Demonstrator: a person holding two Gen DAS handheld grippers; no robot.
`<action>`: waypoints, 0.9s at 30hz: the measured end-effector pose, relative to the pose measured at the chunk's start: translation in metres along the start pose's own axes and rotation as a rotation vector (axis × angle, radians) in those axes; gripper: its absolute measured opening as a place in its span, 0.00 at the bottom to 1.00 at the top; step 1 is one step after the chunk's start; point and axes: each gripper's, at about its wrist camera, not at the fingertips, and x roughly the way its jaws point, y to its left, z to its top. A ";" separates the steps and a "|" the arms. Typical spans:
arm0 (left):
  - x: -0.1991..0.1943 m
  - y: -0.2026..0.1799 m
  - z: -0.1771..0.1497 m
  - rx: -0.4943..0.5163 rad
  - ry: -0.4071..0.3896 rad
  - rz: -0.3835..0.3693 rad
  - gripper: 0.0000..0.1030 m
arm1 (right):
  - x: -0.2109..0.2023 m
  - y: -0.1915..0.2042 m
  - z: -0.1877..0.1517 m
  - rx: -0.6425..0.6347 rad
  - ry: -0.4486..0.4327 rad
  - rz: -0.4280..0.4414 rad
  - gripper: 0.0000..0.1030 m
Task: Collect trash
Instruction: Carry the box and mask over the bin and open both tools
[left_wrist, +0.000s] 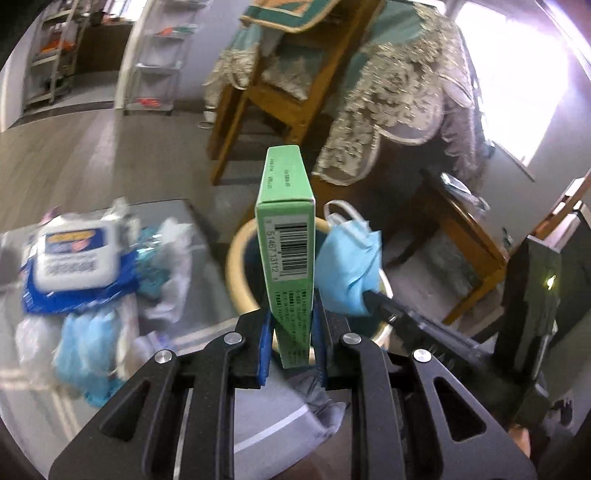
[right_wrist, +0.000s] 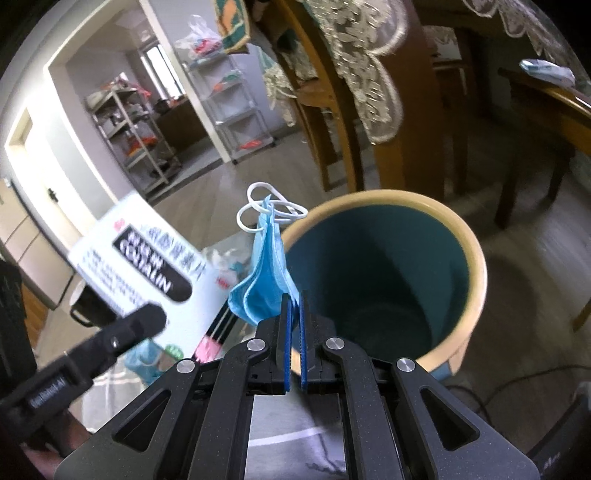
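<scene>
Green card, barcode side up: the box (left_wrist: 287, 254) stands on edge between the blue pads of the left claw (left_wrist: 291, 328), which pinches its lower end. Just right of that claw, the right claw (right_wrist: 293, 332) is pressed together on a crumpled blue mask (right_wrist: 264, 280), the white ear loops sticking up past its tips. Ahead of and below both claws sits the bin (right_wrist: 476, 266), tan-rimmed with a teal inside; the box hangs over its near rim, the mask beside its left rim. Left of the left claw, on a grey table (left_wrist: 192, 210), lies a blurred heap of trash (left_wrist: 85, 273): wipes pack, blue wrappers, more masks.
</scene>
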 end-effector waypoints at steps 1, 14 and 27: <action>0.005 -0.002 0.002 0.002 0.006 -0.011 0.17 | 0.001 -0.003 0.000 0.007 0.001 -0.006 0.05; 0.078 -0.007 0.005 0.025 0.128 -0.018 0.18 | 0.030 -0.032 -0.008 0.101 0.098 -0.063 0.05; 0.077 -0.001 0.002 0.012 0.113 -0.021 0.55 | 0.030 -0.034 -0.008 0.133 0.098 -0.096 0.32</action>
